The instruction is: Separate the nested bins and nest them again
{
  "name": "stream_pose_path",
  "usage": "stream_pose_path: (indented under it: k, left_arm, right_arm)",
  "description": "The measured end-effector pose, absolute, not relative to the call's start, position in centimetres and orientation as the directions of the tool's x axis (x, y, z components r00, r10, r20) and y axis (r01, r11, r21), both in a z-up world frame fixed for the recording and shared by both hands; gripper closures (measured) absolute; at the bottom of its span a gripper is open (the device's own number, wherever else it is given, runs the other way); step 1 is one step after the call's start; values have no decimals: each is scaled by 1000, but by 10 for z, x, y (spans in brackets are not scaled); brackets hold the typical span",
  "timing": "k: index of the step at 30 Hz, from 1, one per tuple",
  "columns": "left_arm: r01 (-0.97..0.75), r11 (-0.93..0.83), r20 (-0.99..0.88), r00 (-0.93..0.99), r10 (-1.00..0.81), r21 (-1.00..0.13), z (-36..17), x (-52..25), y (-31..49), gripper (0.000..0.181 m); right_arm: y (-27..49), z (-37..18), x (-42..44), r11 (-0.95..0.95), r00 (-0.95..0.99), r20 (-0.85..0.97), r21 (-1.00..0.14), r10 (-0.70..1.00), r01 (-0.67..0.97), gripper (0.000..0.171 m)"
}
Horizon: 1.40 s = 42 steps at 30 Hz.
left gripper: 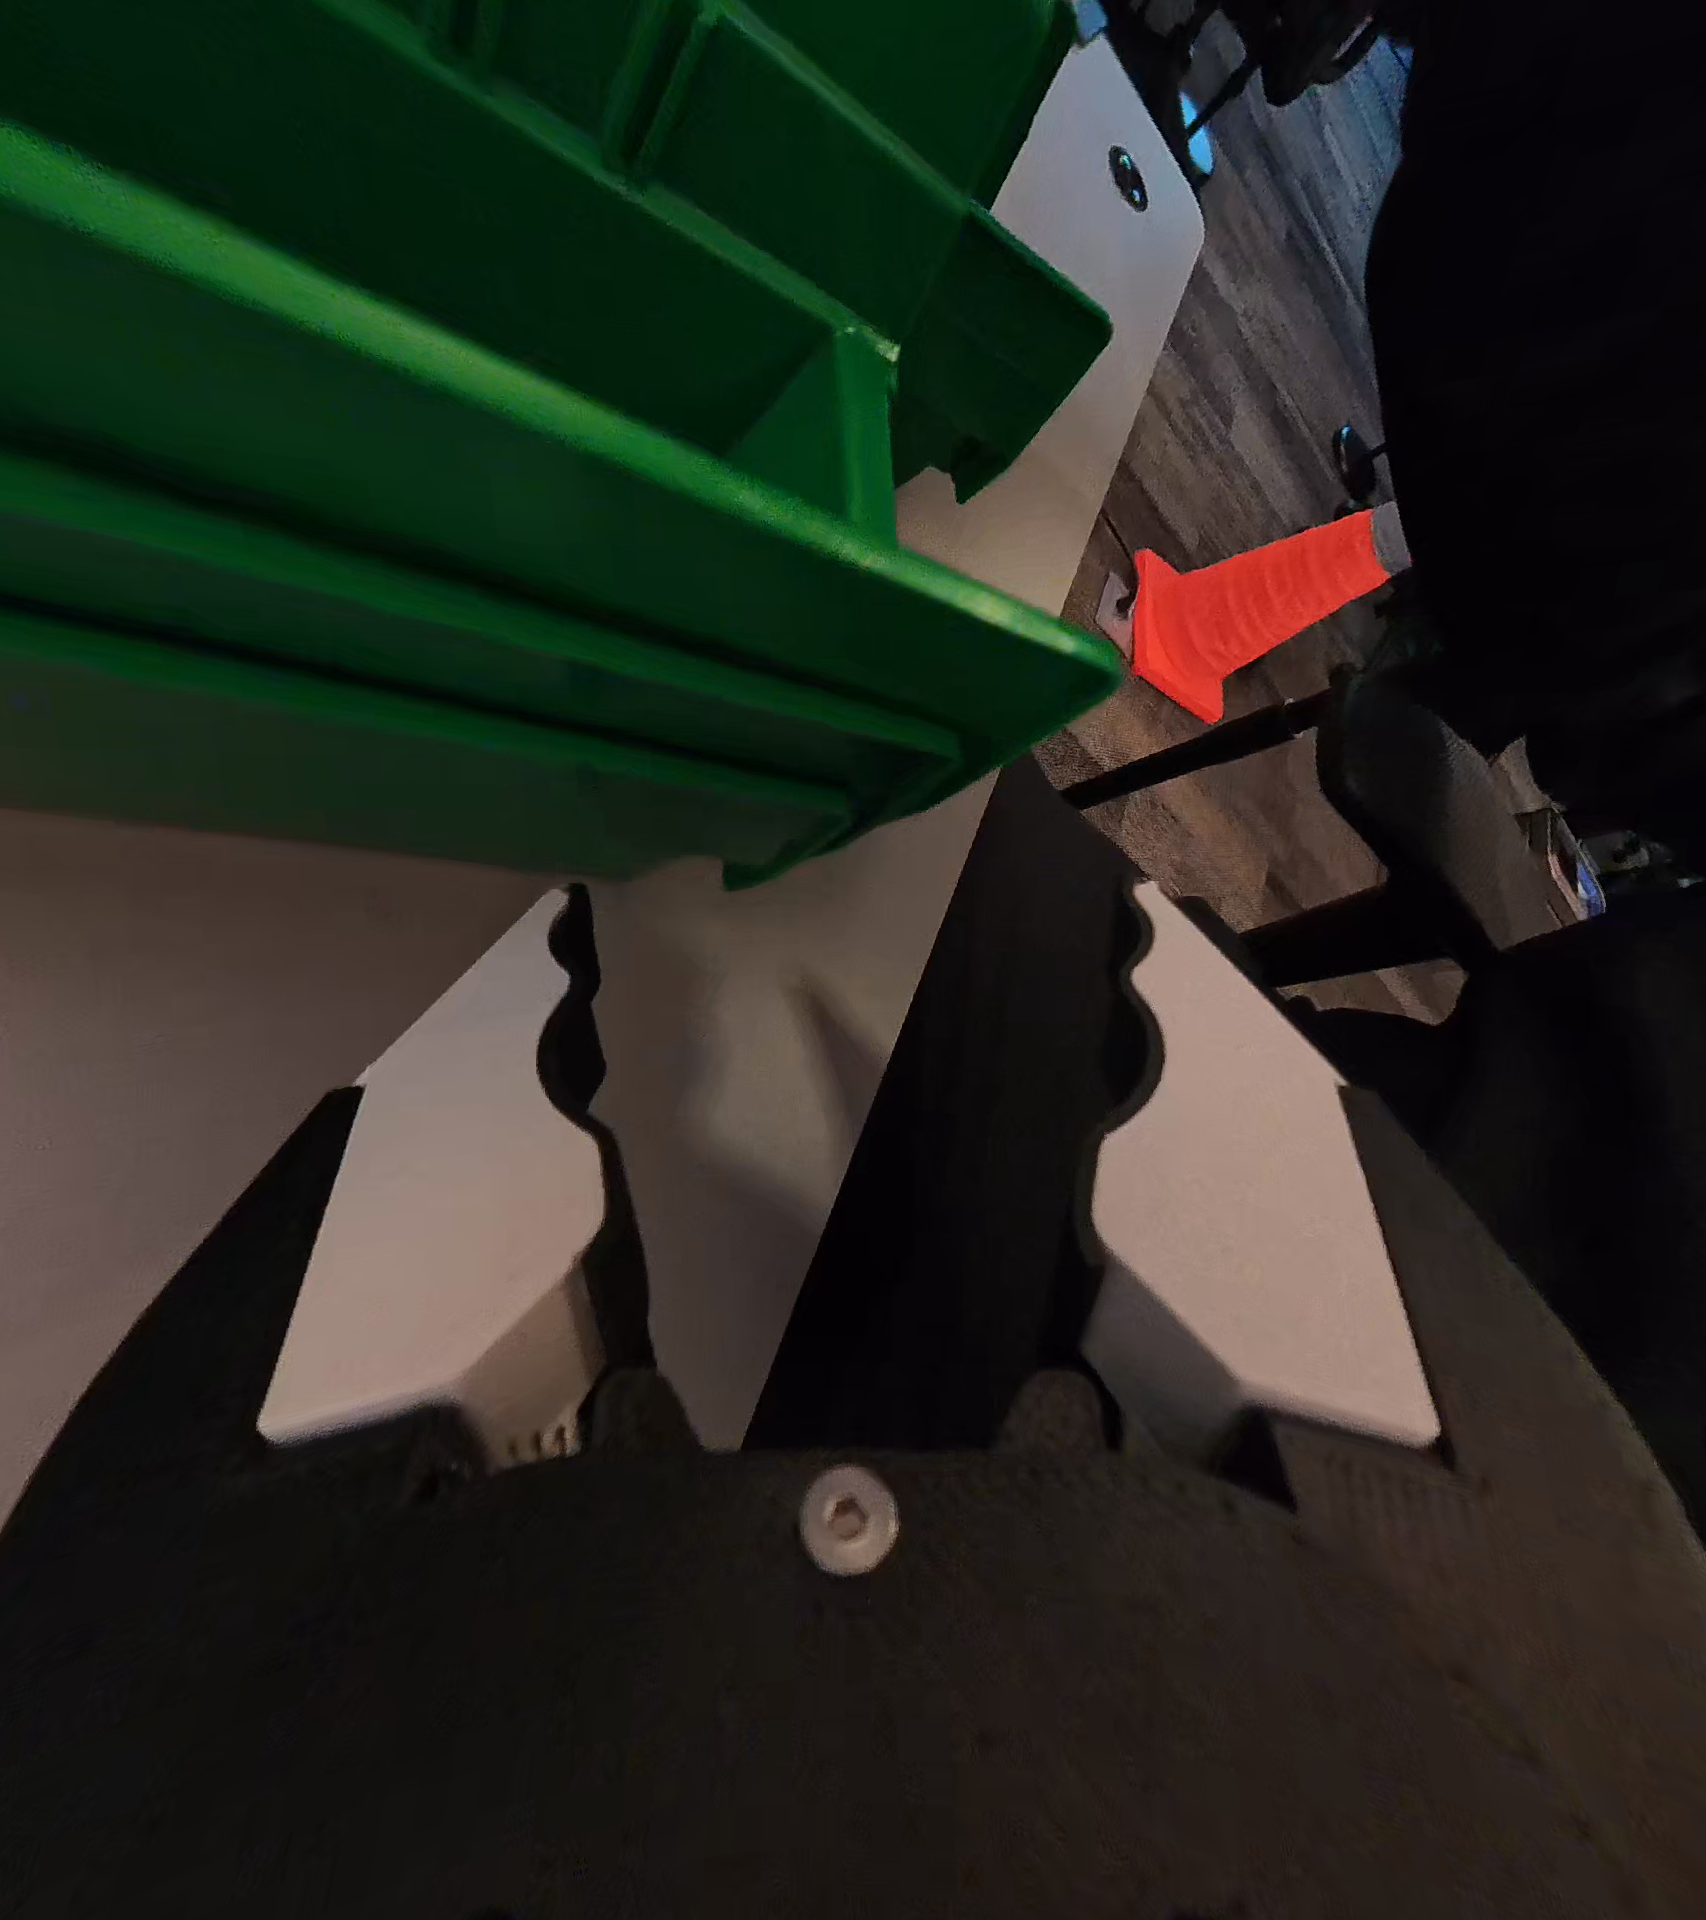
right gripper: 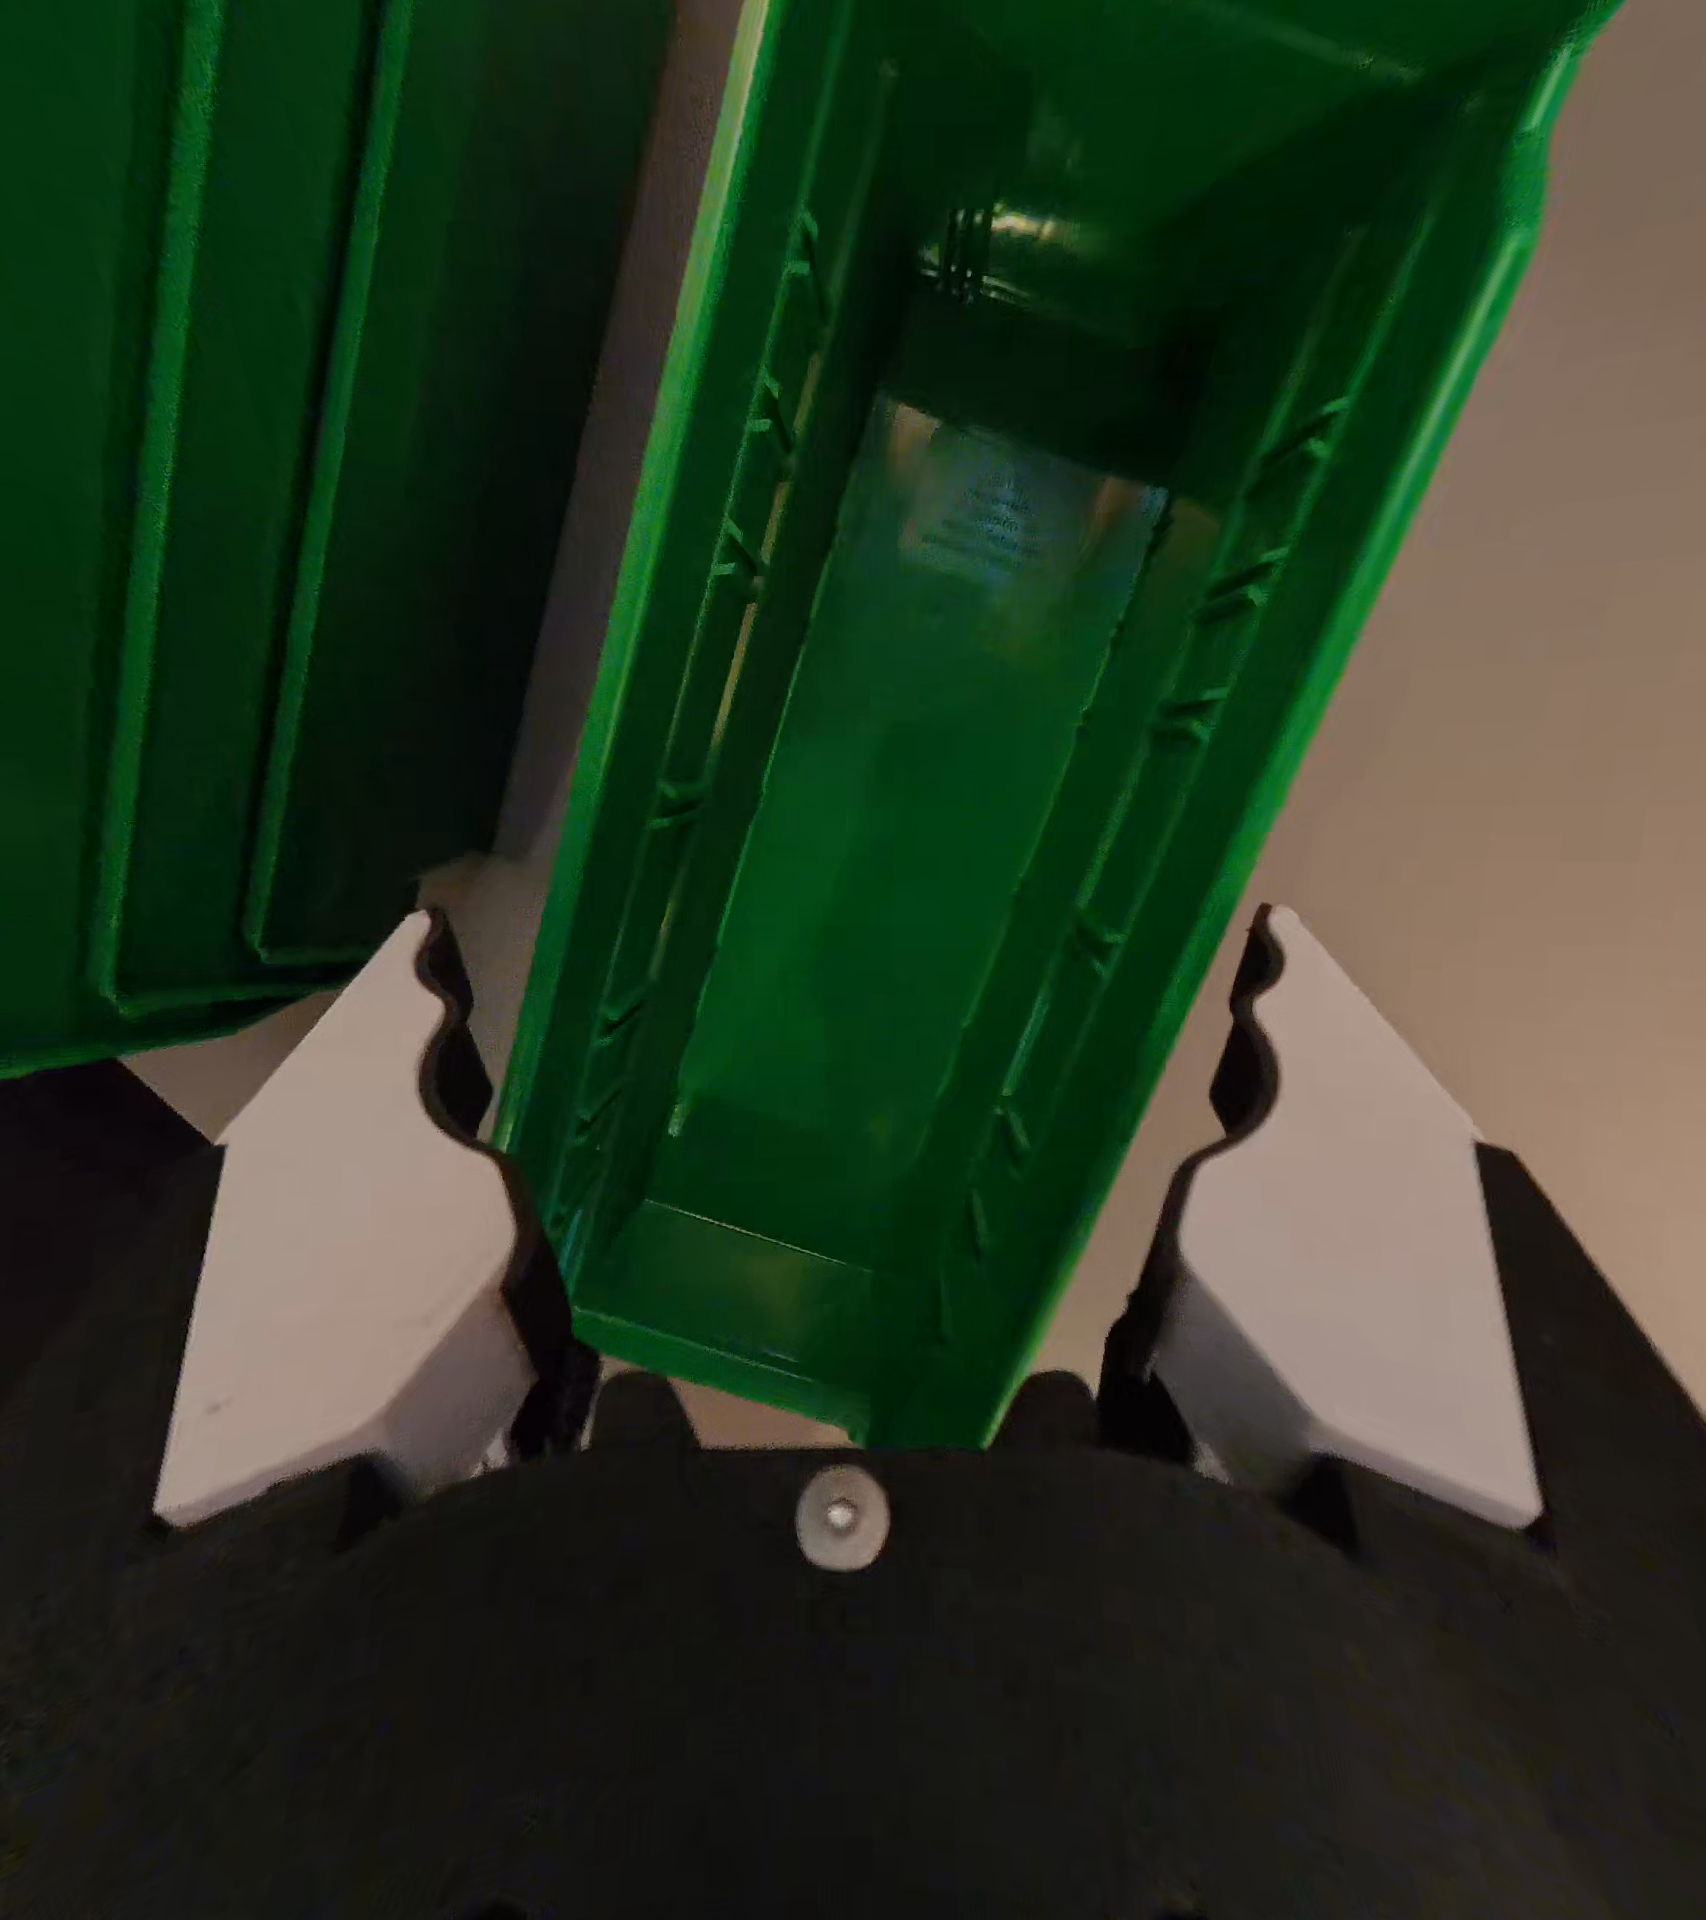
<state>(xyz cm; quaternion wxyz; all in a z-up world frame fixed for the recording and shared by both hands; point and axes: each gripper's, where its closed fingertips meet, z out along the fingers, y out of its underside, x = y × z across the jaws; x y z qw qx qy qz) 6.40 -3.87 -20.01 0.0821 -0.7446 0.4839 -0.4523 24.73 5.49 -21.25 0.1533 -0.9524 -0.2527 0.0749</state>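
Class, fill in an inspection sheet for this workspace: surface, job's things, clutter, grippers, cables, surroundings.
Surface: white table, bare where visible.
Job's things: two green bins apart; open bin between the right gripper's fingers, second bin beside it.
Clutter: nothing seen.
Grippers: left gripper open, empty, below a bin; right gripper open around the open bin.
Cables: nothing seen.
Surroundings: orange cone on wood-look floor.

Two green bins of moulded plastic: the open bin [right gripper: 932, 779] has a glossy, smooth floor that mirrors light, with raised ribs along its walls; the other bin [left gripper: 361, 499] looks smooth and semi-glossy. The worktop [left gripper: 153, 1039] is smooth, matt and pale. Both grippers have grainy, matt black bodies, each with a shiny metal screw [left gripper: 849, 1520]. An orange cone [left gripper: 1244, 603] shows fine ridges.
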Motion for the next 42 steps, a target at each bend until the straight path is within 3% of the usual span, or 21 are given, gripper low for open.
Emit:
stream_pose_path:
  k: [7,11,16,33,42]
  left_arm:
    - [-596,-556,603,146,-784,-579,-205,47,-24,90]
    - [-578,-585,633,147,-760,-569,-209,42,-18,92]
    - [-563,-596,643,142,-753,-573,-209,39,-12,94]
    - [-538,-631,667,160,-727,-559,-217,34,-1,95]
    - [-531,-640,676,159,-719,-556,-219,34,2,95]
  right_arm:
    - [56,-227,253,-856,887,32,-248,461,454,43]
    - [60,-222,251,-861,896,-23,-287,443,419,62]
    - [68,-219,259,-872,912,-46,-314,409,375,69]
    - [86,-169,283,-857,931,-111,-441,348,267,76]
    - [96,-87,259,-800,911,-146,-544,386,252,78]
